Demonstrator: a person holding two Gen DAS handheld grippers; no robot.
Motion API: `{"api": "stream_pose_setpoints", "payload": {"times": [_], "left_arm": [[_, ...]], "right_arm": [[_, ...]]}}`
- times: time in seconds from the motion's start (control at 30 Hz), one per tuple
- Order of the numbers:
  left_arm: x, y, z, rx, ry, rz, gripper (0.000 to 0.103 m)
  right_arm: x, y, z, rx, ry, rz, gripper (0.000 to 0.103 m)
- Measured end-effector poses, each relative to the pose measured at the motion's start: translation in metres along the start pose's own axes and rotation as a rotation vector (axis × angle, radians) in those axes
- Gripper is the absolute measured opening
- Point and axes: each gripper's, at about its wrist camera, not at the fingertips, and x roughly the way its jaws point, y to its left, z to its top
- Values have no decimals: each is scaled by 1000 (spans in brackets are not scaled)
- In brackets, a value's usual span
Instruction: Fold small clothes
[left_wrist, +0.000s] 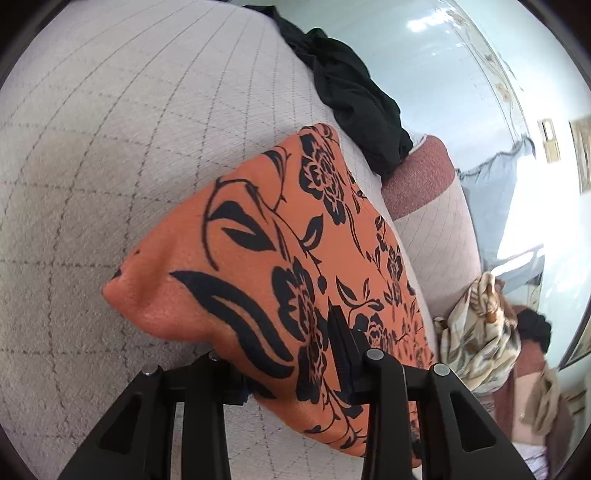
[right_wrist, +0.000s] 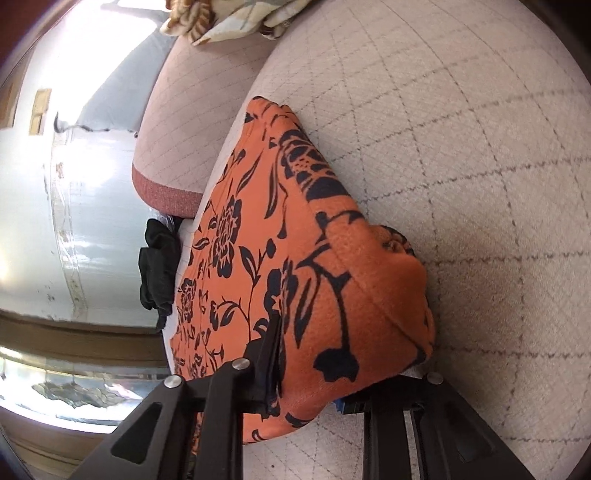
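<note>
Nearest us, both claws pinch the orange floral garment (left_wrist: 258, 258): the left gripper (left_wrist: 291, 365) and right gripper (right_wrist: 314, 373) each narrow on a doubled edge. We judge it soft, light, limp; its corners suit gripping. It lies on the quilted cushion (left_wrist: 110, 147); a black garment (left_wrist: 351, 92) sits beyond

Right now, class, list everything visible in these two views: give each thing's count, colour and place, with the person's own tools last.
orange floral garment: one, orange with black flowers, on the quilted cushion, held at both ends.
black garment: one, black, at the cushion's far edge.
patterned cloth: one, cream and tan, beyond the cushion.
quilted cushion: one, pale grey with stitched grid, underneath.
left gripper: black, shut on the garment.
right gripper: black, shut on the garment.
</note>
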Motion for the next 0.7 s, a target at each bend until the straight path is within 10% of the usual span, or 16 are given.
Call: {"api": "stream_pose_setpoints", "payload": {"times": [0.17,0.7], "left_arm": [[1,-9,-3,80,-21,44,18],[-54,-24,-41,209,-22,44,14]], "right_arm": [[-1,-8,4,22,5,39,26],[-52,36,-24,-314,-177,-33,14]]}}
